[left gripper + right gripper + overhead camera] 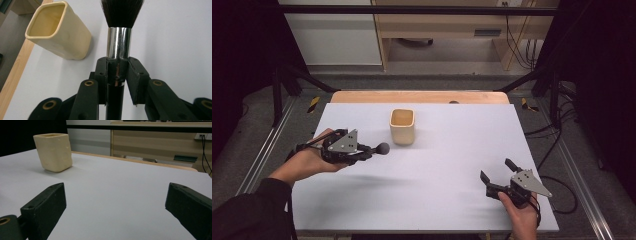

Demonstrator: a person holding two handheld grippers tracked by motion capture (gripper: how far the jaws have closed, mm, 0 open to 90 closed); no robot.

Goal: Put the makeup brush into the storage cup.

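High view had the left gripper (pixel 371 148) over the white table (pixel 447 200) at about 9 o'clock from table centre, held in the person's left hand (pixel 307 162), pointing toward 3 o'clock. Its jaws were clamped on a makeup brush (pixel 379 148), bristle head sticking out past the jaws. Cream square-mouthed cup (pixel 402 126) stood upright at roughly 12 o'clock on the table, just up and right of the brush tip, not touching it. Left gripper view showed the jaws closed tight on the brush handle right below the silver ferrule (pixel 119 42), black bristles (pixel 121 11) at 12 o'clock, cup (pixel 60 32) at 10 o'clock, near but apart. Right gripper (pixel 499 175) sat at about 4 o'clock on the table in the right hand (pixel 522 215), well apart from the cup. Right gripper view showed its jaws spread wide with nothing between them, cup (pixel 53 152) off at 10 o'clock, bare tabletop (pixel 112 195) ahead.
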